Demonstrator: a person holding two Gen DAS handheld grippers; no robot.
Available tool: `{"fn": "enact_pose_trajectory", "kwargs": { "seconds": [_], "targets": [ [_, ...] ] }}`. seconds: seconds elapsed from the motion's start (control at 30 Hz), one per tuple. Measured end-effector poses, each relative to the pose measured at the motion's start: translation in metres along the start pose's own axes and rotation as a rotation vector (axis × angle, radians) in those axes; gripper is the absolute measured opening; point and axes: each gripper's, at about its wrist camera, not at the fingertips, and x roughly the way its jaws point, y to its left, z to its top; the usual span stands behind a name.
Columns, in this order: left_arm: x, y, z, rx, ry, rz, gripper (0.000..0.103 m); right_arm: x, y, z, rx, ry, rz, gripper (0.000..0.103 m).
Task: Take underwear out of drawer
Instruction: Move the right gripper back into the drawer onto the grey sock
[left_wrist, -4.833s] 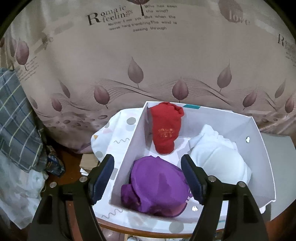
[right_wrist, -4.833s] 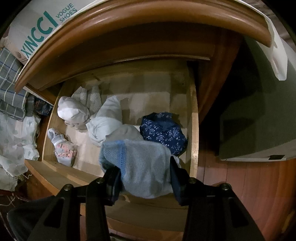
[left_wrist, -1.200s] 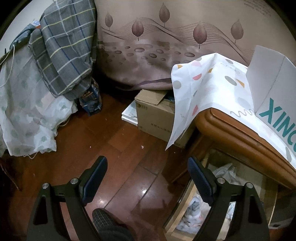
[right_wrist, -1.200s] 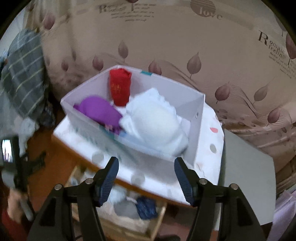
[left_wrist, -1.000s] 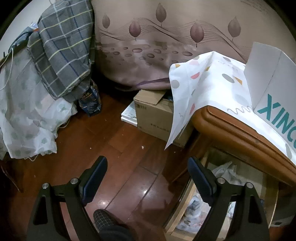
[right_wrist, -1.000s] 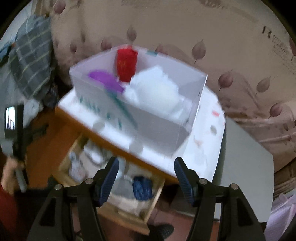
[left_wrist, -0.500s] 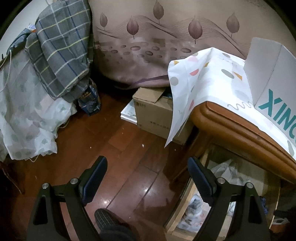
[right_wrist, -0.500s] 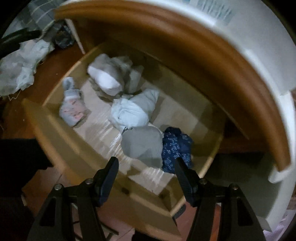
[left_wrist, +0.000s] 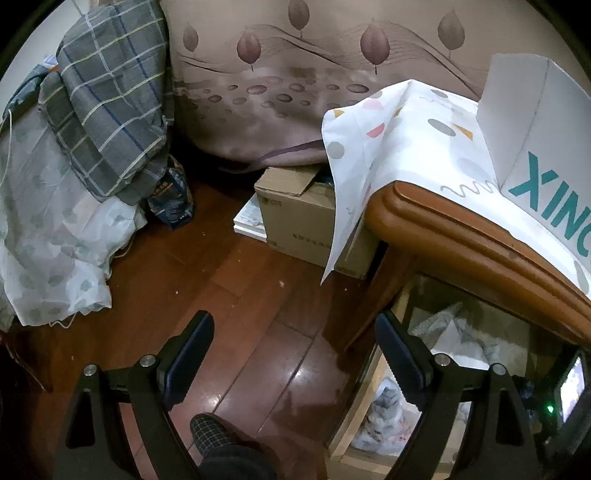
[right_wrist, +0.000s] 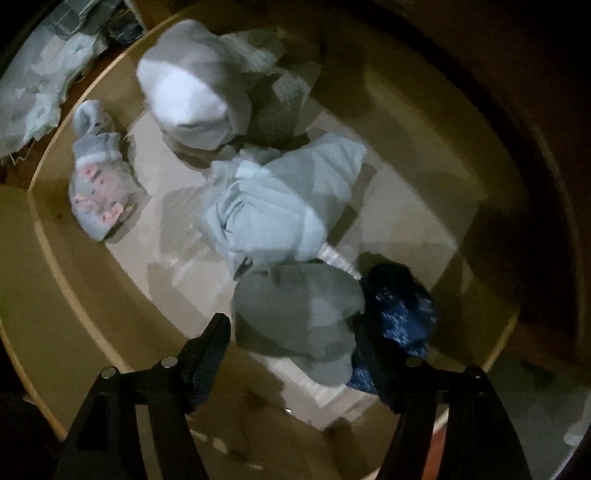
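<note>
The right wrist view looks down into the open wooden drawer (right_wrist: 92, 295). It holds several rolled pieces: a grey one (right_wrist: 299, 314), a dark blue patterned one (right_wrist: 400, 314), a pale blue one (right_wrist: 280, 210), a white one (right_wrist: 192, 85) and a small pink-dotted one (right_wrist: 98, 188). My right gripper (right_wrist: 291, 336) is open, its fingers either side of the grey piece and just above it. My left gripper (left_wrist: 295, 343) is open and empty over the floor, left of the drawer (left_wrist: 369, 398).
A wooden nightstand top (left_wrist: 461, 236) carries a dotted cloth (left_wrist: 399, 140) and a white shoe box (left_wrist: 535, 147). A cardboard box (left_wrist: 295, 221) stands on the wood floor by the bed. Plaid cloth (left_wrist: 107, 96) hangs at the left. A slippered foot (left_wrist: 214, 439) is below.
My right gripper has swung from the shoe box down into the drawer and closed in on the grey piece. My left gripper has barely moved.
</note>
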Motion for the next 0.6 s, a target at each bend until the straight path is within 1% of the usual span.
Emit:
{"fn": "enact_pose_trajectory", "kwargs": {
  "seconds": [0.1,0.23,0.4,0.53,0.6],
  "targets": [
    [0.001,0.000,-0.001,0.001,0.004,0.002,0.087,0.011,0.002,0.006,-0.008,0.026,0.016,0.075],
    [0.003,-0.001,-0.001,0.006,0.010,-0.001,0.087,0.021,0.010,0.012,-0.054,0.056,-0.013,0.075],
    [0.004,-0.002,-0.002,0.006,0.012,-0.005,0.087,0.027,0.010,0.016,-0.066,0.075,-0.009,0.076],
    [0.004,-0.003,-0.002,0.011,0.017,-0.008,0.087,0.030,0.004,0.019,-0.054,0.079,0.021,0.077],
    [0.005,-0.005,-0.004,0.017,0.024,-0.019,0.087,0.033,-0.008,0.021,-0.041,0.079,0.045,0.078]
  ]
}}
